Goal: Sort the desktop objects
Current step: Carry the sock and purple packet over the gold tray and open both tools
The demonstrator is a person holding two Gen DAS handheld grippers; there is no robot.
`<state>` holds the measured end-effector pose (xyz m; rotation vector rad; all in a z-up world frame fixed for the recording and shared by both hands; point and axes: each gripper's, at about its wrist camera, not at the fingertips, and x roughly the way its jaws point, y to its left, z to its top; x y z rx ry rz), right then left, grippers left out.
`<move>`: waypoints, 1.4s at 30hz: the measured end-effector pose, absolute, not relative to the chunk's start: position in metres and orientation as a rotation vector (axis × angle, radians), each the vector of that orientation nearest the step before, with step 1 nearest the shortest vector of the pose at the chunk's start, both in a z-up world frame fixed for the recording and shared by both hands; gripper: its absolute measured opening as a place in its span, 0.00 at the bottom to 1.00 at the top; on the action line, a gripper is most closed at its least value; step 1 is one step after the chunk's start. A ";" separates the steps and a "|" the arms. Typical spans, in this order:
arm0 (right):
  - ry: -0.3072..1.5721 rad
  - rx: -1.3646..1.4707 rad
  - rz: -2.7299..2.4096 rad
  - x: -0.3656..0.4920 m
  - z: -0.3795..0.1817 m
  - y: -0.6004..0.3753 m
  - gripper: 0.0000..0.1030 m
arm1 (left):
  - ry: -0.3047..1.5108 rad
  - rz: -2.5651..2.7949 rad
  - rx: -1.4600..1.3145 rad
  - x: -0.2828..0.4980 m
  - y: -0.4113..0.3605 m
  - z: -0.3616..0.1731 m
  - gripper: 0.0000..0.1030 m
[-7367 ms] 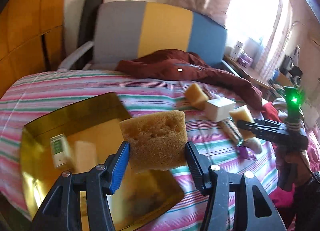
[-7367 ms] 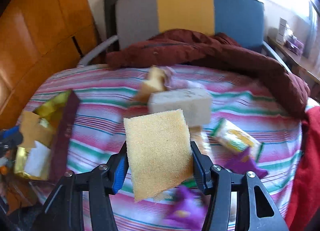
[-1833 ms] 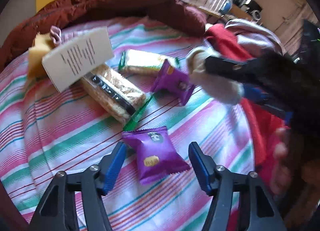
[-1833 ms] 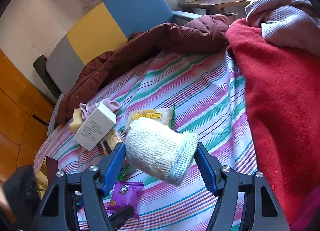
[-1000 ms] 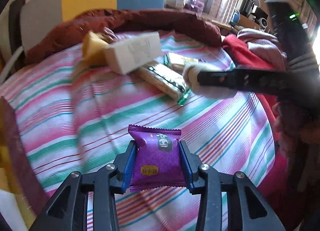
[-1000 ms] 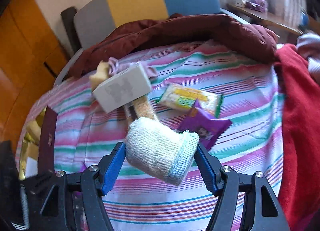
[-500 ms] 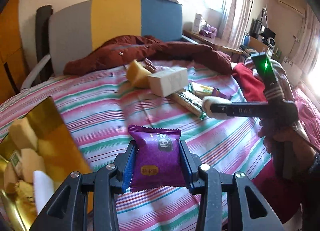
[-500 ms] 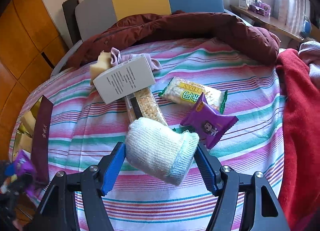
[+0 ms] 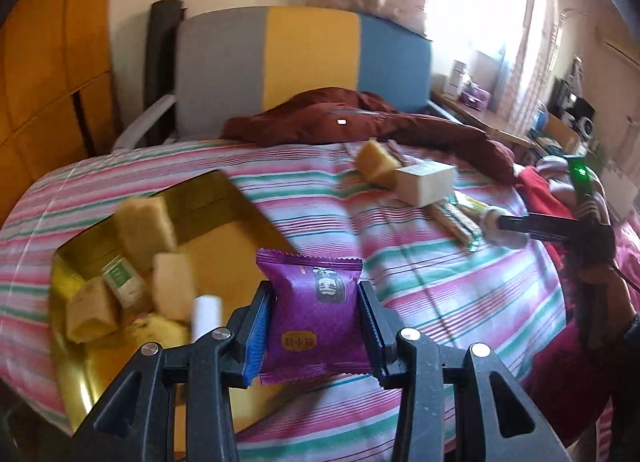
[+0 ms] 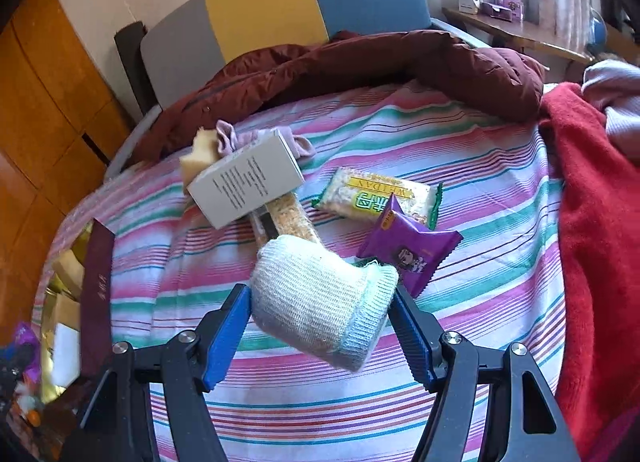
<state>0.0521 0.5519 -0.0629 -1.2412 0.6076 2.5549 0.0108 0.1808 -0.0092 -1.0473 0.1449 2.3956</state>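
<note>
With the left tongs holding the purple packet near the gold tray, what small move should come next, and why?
Probably carry the purple packet a little further left over the gold tray before opening. The left tongs grip it at the tray's right edge, partly above the striped cloth, while the sponges already lie inside.

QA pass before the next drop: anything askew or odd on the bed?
One oddity: the grey carton sits tilted, propped on the cereal bar and a sponge piece, not flat. Both grips look sound: purple snack packet, rolled white sock.
</note>
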 end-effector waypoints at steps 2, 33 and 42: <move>0.617 -1.227 2.569 0.053 -0.059 0.547 0.68 | 0.129 2.419 -1.062 0.009 0.166 -0.011 0.40; 0.416 -1.353 3.090 0.014 -0.015 0.309 0.67 | -0.121 2.637 -1.232 0.008 0.023 -0.046 0.40; 0.305 -1.469 2.841 0.040 -0.043 0.374 0.98 | -0.137 2.618 -1.256 0.000 0.024 -0.056 0.40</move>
